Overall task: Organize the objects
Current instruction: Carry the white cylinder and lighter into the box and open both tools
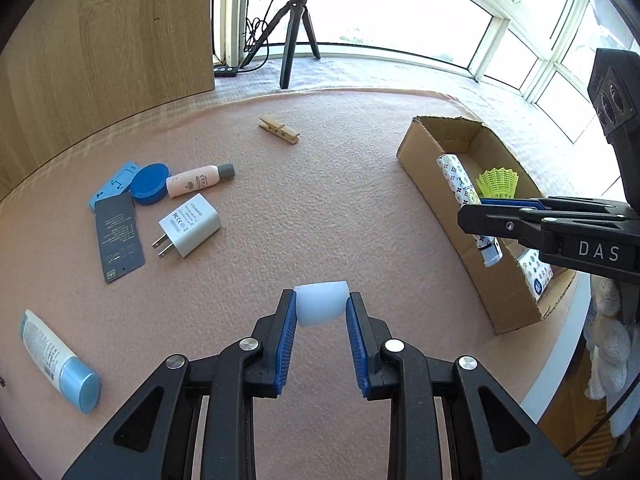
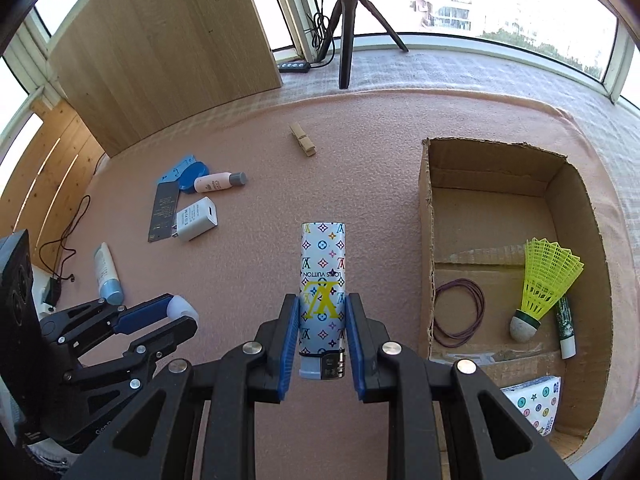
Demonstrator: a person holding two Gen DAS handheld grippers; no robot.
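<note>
My left gripper [image 1: 321, 300] is shut on a small white translucent cap [image 1: 320, 309], held above the pink mat; it also shows at the lower left of the right wrist view, left gripper [image 2: 185, 317]. My right gripper [image 2: 322, 304] is shut on a white lighter with a coloured monogram pattern [image 2: 322, 272], held in the air just left of the open cardboard box [image 2: 426, 220]. In the left wrist view the right gripper [image 1: 466, 212] and the lighter [image 1: 456, 178] overlap the box [image 1: 440, 208].
The box holds a yellow shuttlecock [image 2: 548, 276], purple rubber bands [image 2: 460, 312], a green stick [image 2: 566, 332] and a patterned packet [image 2: 536, 404]. On the mat lie a clothespin [image 1: 279, 129], pink bottle [image 1: 198, 180], white charger [image 1: 190, 224], blue lid [image 1: 150, 183], dark card [image 1: 119, 236] and blue-capped tube [image 1: 60, 364].
</note>
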